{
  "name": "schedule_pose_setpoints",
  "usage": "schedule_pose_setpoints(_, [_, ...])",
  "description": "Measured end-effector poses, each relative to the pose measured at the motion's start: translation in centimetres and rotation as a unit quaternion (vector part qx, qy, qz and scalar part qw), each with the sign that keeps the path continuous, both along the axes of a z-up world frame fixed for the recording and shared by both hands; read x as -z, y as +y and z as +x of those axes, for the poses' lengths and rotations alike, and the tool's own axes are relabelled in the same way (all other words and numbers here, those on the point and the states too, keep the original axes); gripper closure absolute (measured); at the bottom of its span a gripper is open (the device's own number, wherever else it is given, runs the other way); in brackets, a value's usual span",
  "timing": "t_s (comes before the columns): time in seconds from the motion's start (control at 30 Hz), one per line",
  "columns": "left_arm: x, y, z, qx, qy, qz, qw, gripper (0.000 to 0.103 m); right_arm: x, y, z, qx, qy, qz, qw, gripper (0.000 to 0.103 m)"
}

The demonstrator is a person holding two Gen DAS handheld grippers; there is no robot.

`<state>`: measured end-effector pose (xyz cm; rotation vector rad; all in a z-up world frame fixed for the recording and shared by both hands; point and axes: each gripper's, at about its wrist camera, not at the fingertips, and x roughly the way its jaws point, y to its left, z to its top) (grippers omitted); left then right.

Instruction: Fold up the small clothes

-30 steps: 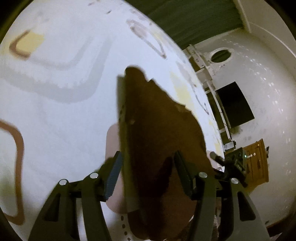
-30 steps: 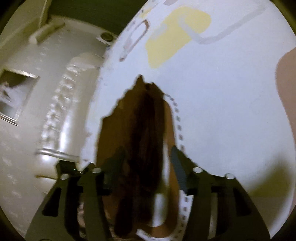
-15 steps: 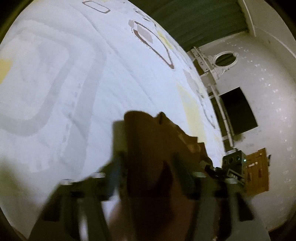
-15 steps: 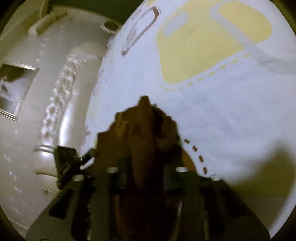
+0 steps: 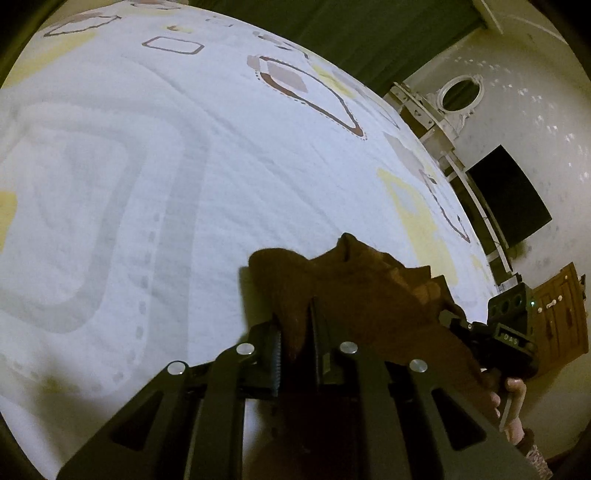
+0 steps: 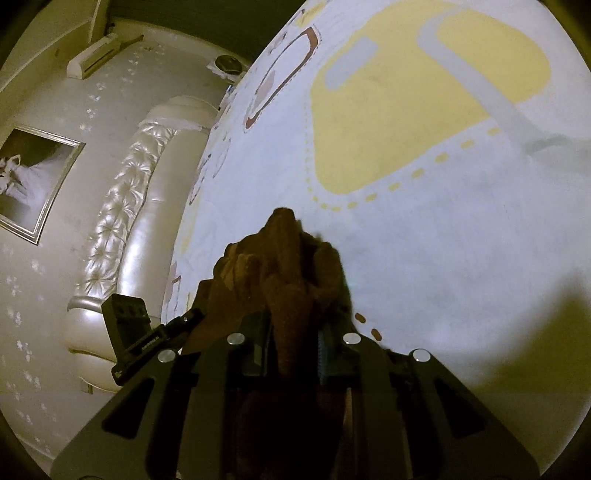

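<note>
A small brown garment [image 5: 369, 280] lies bunched on a white bed sheet [image 5: 166, 177] printed with yellow, grey and brown shapes. My left gripper [image 5: 295, 325] pinches the garment's left end, and its jaws are still closing on the fabric. In the right wrist view the same garment [image 6: 280, 266] rises in folds between the narrow jaws of my right gripper [image 6: 291, 326], which are also still closing on it. The garment spans between the two tools, which stand close side by side. A person's hand [image 5: 511, 398] holds the right tool.
The sheet [image 6: 443, 240] stretches ahead of both grippers. A padded cream headboard [image 6: 122, 229] and a framed picture [image 6: 33, 177] are on the left. A dark screen [image 5: 509, 199], a wooden cabinet [image 5: 561, 310] and a green curtain [image 5: 369, 29] are beyond the bed's edge.
Both grippers went from wide open around the flat garment to pinched on it. They moved forward over the sheet, and the garment bunched up into folds.
</note>
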<state>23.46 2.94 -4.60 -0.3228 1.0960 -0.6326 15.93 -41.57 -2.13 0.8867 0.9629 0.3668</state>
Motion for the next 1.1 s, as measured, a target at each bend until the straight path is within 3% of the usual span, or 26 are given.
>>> schedule_pose_setpoints(0.93, [0.31, -0.17, 0.44, 0.003, -0.003, -0.004, 1.0, 0.089, 0.45, -0.19, -0.05, 0.005, 0.0, 0.017, 1.0, 0.086])
schedule_pose_setpoints(1.1, [0.37, 0.0, 0.51, 0.009, 0.006, -0.017, 0.9998, 0.085, 0.64, -0.58, -0.26, 0.01, 0.006, 0.036, 0.999, 0.084])
